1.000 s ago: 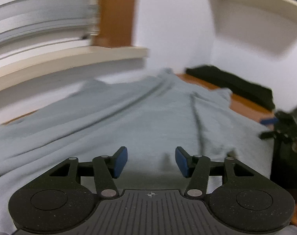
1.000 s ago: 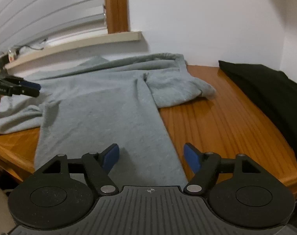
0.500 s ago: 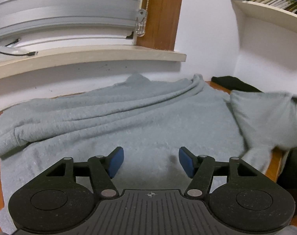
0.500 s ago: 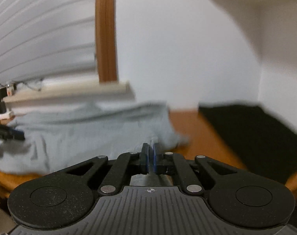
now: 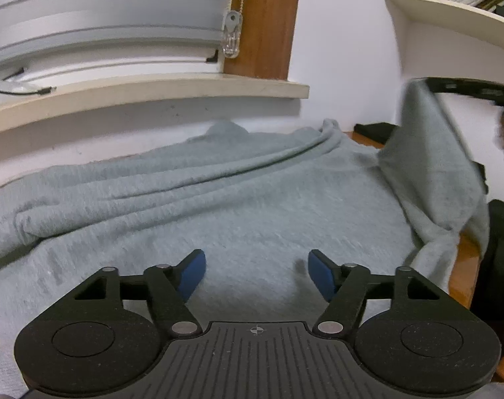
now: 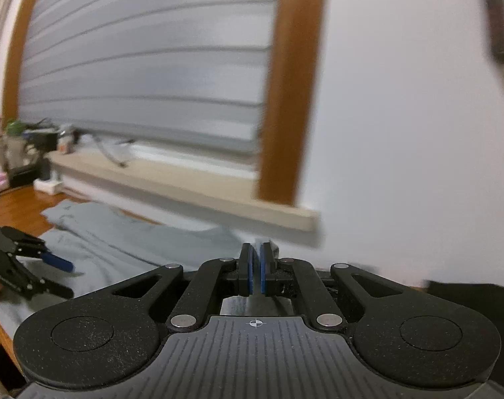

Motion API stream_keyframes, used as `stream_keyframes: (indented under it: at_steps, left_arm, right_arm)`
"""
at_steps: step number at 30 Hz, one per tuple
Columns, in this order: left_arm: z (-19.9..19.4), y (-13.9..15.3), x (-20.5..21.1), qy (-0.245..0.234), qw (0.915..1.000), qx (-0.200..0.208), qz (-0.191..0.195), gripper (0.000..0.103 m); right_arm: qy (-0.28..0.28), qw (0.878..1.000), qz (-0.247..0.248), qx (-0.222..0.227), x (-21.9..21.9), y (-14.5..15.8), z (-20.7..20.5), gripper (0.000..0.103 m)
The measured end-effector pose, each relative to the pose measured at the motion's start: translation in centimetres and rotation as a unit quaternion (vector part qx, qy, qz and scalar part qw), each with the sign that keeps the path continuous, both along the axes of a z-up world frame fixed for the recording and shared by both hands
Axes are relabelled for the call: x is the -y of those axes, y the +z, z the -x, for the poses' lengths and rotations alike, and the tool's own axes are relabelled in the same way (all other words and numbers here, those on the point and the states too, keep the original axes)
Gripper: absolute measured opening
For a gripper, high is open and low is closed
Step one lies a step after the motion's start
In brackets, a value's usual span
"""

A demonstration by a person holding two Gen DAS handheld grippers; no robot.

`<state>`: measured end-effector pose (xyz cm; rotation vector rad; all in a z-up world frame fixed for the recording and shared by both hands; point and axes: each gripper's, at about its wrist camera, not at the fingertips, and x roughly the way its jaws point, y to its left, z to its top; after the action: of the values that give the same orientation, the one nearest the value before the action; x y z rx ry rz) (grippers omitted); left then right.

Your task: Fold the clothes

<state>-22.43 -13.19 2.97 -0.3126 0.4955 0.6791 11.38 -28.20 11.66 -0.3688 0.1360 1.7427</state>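
My right fingers, wide apart a second ago, are now clamped on a corner of the grey sweatshirt and have lifted it off the wooden worktop (that flap hangs to the right of my left fingers). The left ones have just been opening over the flat body of the cloth, nothing between them.
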Motion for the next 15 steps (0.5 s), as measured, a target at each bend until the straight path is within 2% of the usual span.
stream_keyframes:
  at_steps: [3, 5, 7, 9, 10, 15]
  left_arm:
    - [0.1, 0.0, -0.1, 0.002, 1.0000, 0.002, 0.003, 0.074]
    - [0.3, -0.1, -0.1, 0.005, 1.0000, 0.003, 0.004, 0.075]
    - [0.3, -0.1, -0.1, 0.003, 1.0000, 0.004, 0.008, 0.078]
    - [0.2, -0.2, -0.2, -0.005, 0.9999, 0.001, 0.015, 0.079]
    - [0.1, -0.2, -0.2, -0.009, 0.9998, 0.000, 0.018, 0.079]
    - [0.1, -0.3, -0.2, -0.012, 0.9997, -0.002, 0.020, 0.081]
  right_arm:
    - [0.013, 0.999, 0.041, 0.001, -3.0, -2.2, 1.6, 0.012]
    - [0.014, 0.998, 0.064, -0.007, -3.4, -3.6, 1.6, 0.013]
    - [0.012, 0.996, 0.084, -0.018, -3.2, -4.8, 1.3, 0.019]
    - [0.002, 0.995, 0.096, -0.024, -1.8, -5.8, 0.4, 0.035]
    - [-0.003, 0.994, 0.102, -0.026, -1.0, -6.2, -0.1, 0.046]
    - [-0.014, 0.990, 0.138, -0.038, 3.7, -8.6, -2.2, 0.058]
